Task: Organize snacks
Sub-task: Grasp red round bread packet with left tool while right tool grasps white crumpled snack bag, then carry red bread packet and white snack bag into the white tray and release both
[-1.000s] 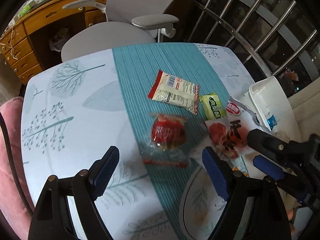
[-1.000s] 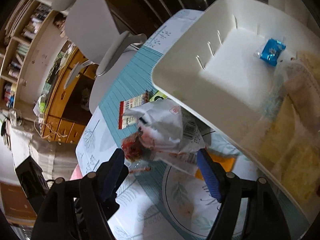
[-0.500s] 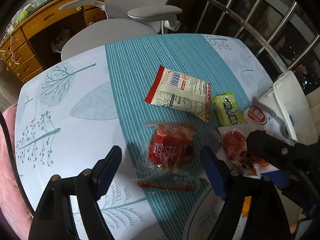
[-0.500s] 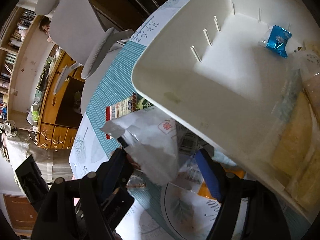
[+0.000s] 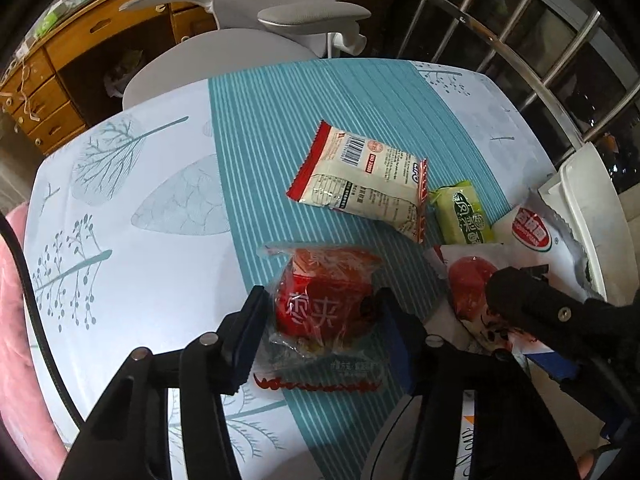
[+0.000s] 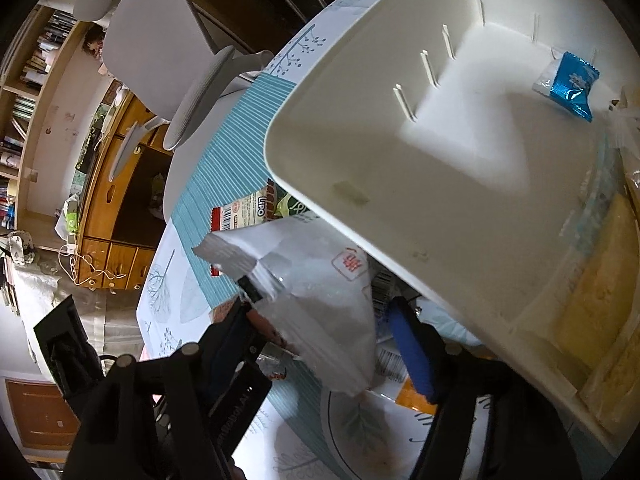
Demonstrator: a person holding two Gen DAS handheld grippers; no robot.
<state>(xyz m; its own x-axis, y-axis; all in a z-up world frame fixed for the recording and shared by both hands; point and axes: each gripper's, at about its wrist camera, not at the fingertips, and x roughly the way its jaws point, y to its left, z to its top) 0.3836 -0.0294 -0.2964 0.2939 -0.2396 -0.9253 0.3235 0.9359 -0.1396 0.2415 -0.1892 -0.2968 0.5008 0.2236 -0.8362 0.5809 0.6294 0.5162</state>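
White bin (image 6: 400, 184) blocks my right view; my right tool (image 6: 332, 336) straddles a white bag (image 6: 320, 292), grip unclear. My left tool (image 5: 320, 320), just closing, pinches the red snack packet (image 5: 324, 300).

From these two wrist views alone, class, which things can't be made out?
- White foil packet: right wrist view shows only its plain back.
- Green snack packet: that view, mostly hidden by the white plastic bin.
- Bin contents: left wrist view, cut off by the bin wall.
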